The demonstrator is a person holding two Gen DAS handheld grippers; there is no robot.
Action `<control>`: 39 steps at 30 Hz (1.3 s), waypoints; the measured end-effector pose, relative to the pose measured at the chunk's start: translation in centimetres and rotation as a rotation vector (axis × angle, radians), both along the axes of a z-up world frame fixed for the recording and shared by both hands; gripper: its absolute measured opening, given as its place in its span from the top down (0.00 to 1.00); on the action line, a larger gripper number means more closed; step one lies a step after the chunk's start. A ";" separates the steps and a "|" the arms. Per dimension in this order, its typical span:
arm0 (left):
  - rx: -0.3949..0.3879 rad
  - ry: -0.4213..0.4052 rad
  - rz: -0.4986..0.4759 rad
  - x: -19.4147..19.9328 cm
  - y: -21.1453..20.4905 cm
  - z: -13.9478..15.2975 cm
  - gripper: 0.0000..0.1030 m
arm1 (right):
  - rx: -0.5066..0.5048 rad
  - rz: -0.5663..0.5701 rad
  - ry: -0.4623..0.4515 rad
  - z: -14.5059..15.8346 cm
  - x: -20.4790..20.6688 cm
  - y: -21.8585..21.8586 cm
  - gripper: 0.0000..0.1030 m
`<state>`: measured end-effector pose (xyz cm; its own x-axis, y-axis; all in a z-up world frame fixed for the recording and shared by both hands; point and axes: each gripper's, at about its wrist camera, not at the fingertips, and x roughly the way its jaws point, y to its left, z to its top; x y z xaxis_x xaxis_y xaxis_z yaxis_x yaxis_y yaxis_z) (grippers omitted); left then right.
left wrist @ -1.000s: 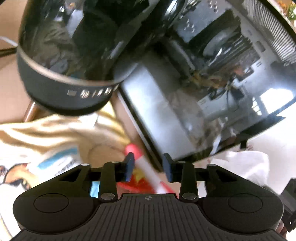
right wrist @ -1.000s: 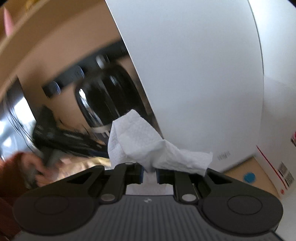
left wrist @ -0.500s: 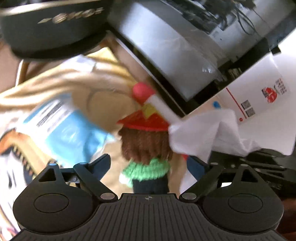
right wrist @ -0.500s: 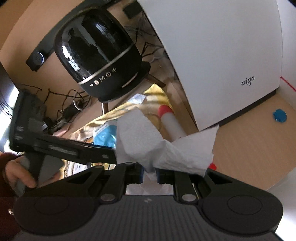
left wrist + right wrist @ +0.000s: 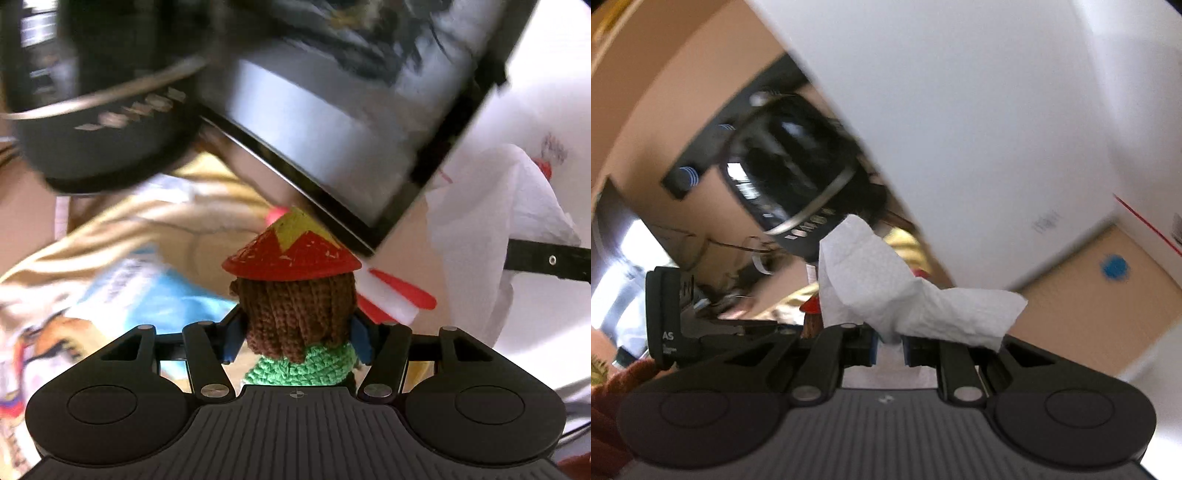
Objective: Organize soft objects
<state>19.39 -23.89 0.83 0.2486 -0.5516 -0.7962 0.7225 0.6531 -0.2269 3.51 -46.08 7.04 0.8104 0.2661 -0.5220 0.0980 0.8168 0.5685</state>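
Both pickups look done, neither item placed: left hand-held gripper clamps the crochet doll at centre frame, right hand-held gripper pinches the white tissue.

The crocheted doll was rough yarn, brown and green, under a matt red hat. The tissue was soft, crinkled, embossed white paper. The speaker at upper left of the right wrist view was glossy black plastic with a thin metallic band. The white case looked smooth and matt, the tabletop pale wood-like, the printed cloth soft and creased
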 end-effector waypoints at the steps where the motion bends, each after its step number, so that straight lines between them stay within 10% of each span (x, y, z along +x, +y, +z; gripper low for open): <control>1: -0.002 -0.010 0.041 0.2 1.4 0.4 0.39 | 0.008 0.046 -0.020 0.6 1.1 0.6 0.85; 12: 0.130 -0.056 0.531 0.3 18.5 0.7 0.37 | 0.032 0.580 0.011 0.1 14.7 14.5 0.85; 22: 0.183 -0.047 0.683 1.0 25.6 -1.7 0.31 | -0.339 0.748 0.049 -4.0 19.0 25.8 0.74; 23: 0.193 -0.066 0.681 0.9 25.5 -1.4 0.30 | -0.367 0.749 0.049 -4.2 19.0 26.0 0.56; 27: 0.214 -0.132 0.674 0.9 25.8 0.1 0.10 | -0.379 0.744 0.001 -3.0 17.3 24.5 0.51; 32: 0.172 -0.133 0.727 1.2 27.0 1.8 0.09 | -0.407 0.584 -0.137 0.9 12.8 17.9 0.33; 39: 0.028 -0.062 0.713 1.7 26.0 3.5 0.09 | -0.587 0.320 -0.017 0.2 10.0 10.1 0.46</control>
<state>21.05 2.10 4.28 0.5862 -0.2179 -0.7803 0.1289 0.9760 -0.1758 13.56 -35.99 7.24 0.7482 0.1702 -0.6412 -0.2054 0.9785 0.0201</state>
